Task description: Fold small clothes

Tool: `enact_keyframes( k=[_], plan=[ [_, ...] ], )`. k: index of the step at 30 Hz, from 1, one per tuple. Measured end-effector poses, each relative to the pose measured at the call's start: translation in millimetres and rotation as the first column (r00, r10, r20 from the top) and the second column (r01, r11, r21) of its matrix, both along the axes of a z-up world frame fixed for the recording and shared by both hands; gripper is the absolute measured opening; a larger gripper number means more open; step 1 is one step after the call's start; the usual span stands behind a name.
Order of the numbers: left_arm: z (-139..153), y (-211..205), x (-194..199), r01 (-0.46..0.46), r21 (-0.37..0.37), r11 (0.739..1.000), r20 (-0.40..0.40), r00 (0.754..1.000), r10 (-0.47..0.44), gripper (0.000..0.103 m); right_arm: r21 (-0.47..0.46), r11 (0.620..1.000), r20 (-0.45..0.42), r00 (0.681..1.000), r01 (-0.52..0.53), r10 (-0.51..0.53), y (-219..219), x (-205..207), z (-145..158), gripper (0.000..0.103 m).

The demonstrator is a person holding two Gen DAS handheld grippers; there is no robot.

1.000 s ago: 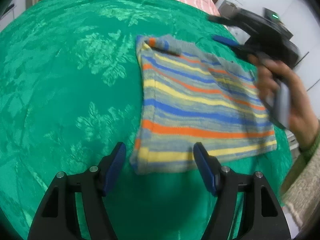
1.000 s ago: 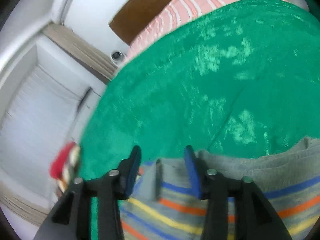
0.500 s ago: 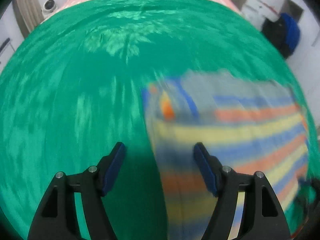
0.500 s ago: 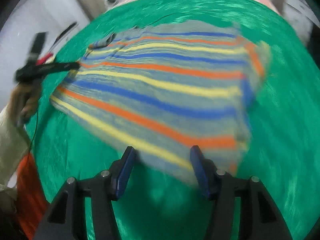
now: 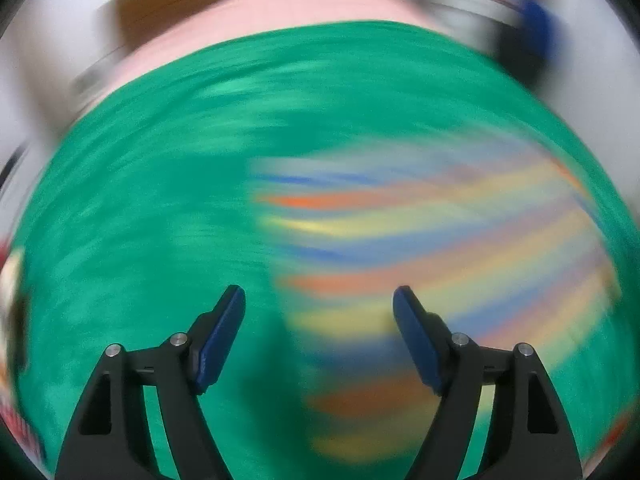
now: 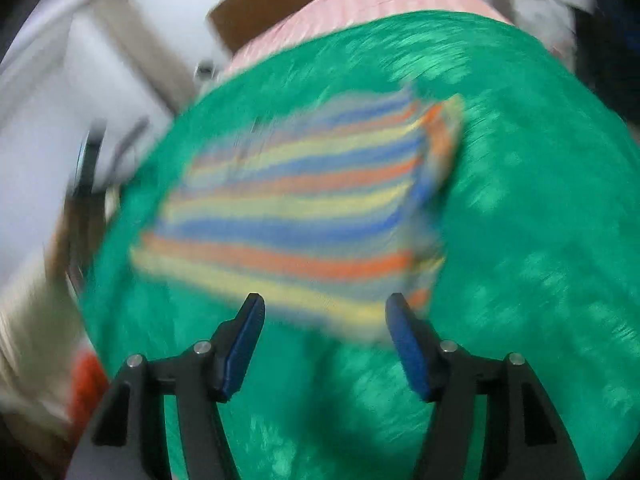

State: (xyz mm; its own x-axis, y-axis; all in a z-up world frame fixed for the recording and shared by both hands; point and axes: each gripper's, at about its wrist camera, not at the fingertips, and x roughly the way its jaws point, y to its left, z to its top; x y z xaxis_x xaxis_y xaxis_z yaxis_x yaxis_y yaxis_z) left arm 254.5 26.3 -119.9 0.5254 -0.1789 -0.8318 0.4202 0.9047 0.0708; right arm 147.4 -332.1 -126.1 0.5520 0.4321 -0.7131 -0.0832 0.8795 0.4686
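The left gripper (image 5: 319, 300), fingers apart, hovers over the blurred striped garment (image 5: 432, 248) on green cloth (image 5: 152, 200).

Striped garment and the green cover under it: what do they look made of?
Striped garment: soft cloth, matte, probably a knit, going by its limp edges and woven-in orange, yellow and blue bands; blur hides the weave. Green cover: fabric with a slight sheen, since pale patches catch the light, perhaps a patterned satin-like bedspread.
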Motion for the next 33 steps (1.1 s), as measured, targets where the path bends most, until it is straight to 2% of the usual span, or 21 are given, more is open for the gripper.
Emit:
enact_keyframes(
  k=[2,3,5,6,7,10,12,13,14,15,16,18,19,21,22,23,26,29,33],
  plan=[
    [-12,-59,-42,0.192,0.01,0.981,-0.008,0.981,-0.192,0.078,0.043,0.998,-0.029,0.999,0.037,-0.036,-30,24,2,0.063],
    [-24,-100,-66,0.302,0.014,0.953,-0.025,0.953,-0.301,0.078,0.067,0.997,-0.059,0.998,0.039,-0.035,-41,36,-2,0.063],
    [-37,-148,-86,0.406,0.008,0.914,-0.042,0.913,-0.405,0.077,0.135,0.99,-0.125,0.992,0.051,-0.035,-58,56,-13,0.063],
    [-45,-176,-95,0.447,0.023,0.894,-0.033,0.894,-0.446,0.077,0.166,0.984,-0.156,0.987,0.063,-0.037,-65,64,-18,0.063],
    [-50,-195,-100,0.461,0.041,0.886,-0.018,0.887,-0.461,0.077,0.192,0.979,-0.186,0.982,0.073,-0.037,-70,70,-23,0.063],
    [-59,-241,-96,0.462,0.033,0.887,0.037,0.886,-0.463,0.073,0.236,0.969,-0.208,0.978,0.075,-0.025,-80,78,-26,0.063],
    [-64,-261,-88,0.45,0.029,0.893,0.067,0.89,-0.451,0.063,0.251,0.966,-0.215,0.977,0.062,-0.007,-80,85,-29,0.063],
    [-65,-265,-87,0.443,0.037,0.896,0.08,0.892,-0.445,0.05,0.25,0.967,-0.224,0.975,0.052,0.005,-79,89,-31,0.063],
    [-67,-270,-84,0.432,0.043,0.901,0.093,0.896,-0.434,0.023,0.246,0.968,-0.231,0.973,0.04,0.019,-76,96,-35,0.063],
    [-67,-272,-79,0.404,0.044,0.914,0.099,0.908,-0.406,0.01,0.242,0.97,-0.239,0.971,0.031,0.029,-73,104,-38,0.063],
    [-65,-269,-73,0.381,0.029,0.924,0.098,0.919,-0.382,0.01,0.236,0.972,-0.247,0.968,0.021,0.039,-70,112,-41,0.063],
    [-60,-259,-64,0.344,-0.073,0.936,0.083,0.937,-0.338,0.009,0.244,0.97,-0.256,0.965,0.019,0.046,-64,128,-48,0.063],
    [-58,-253,-61,0.334,-0.098,0.937,0.082,0.941,-0.327,0.009,0.261,0.965,-0.261,0.965,0.037,0.034,-59,140,-53,0.062],
    [-49,-236,-58,0.312,-0.163,0.936,0.087,0.95,-0.301,0.009,0.262,0.964,-0.265,0.964,0.045,0.026,-46,157,-60,0.043],
    [-43,-225,-60,0.296,-0.194,0.935,0.09,0.955,-0.283,0.009,0.214,0.976,-0.264,0.965,0.048,0.011,-36,165,-58,0.019],
    [-35,-210,-59,0.27,-0.237,0.933,0.09,0.963,-0.255,0.009,0.199,0.979,-0.258,0.966,0.051,0.002,-31,167,-55,0.011],
    [-13,-163,-56,0.176,-0.357,0.917,0.073,0.984,-0.161,0.009,0.277,0.961,-0.19,0.981,0.01,0.044,-4,173,-25,0.009],
    [3,-96,-38,0.063,-0.457,0.887,0.045,0.998,-0.047,0.009,0.283,0.957,-0.144,0.983,-0.067,0.112,43,183,7,0.009],
    [11,1,-30,-0.11,-0.524,0.844,-0.012,0.993,0.121,0.009,0.29,0.942,-0.114,0.971,-0.172,0.212,123,201,26,0.009]
  ],
)
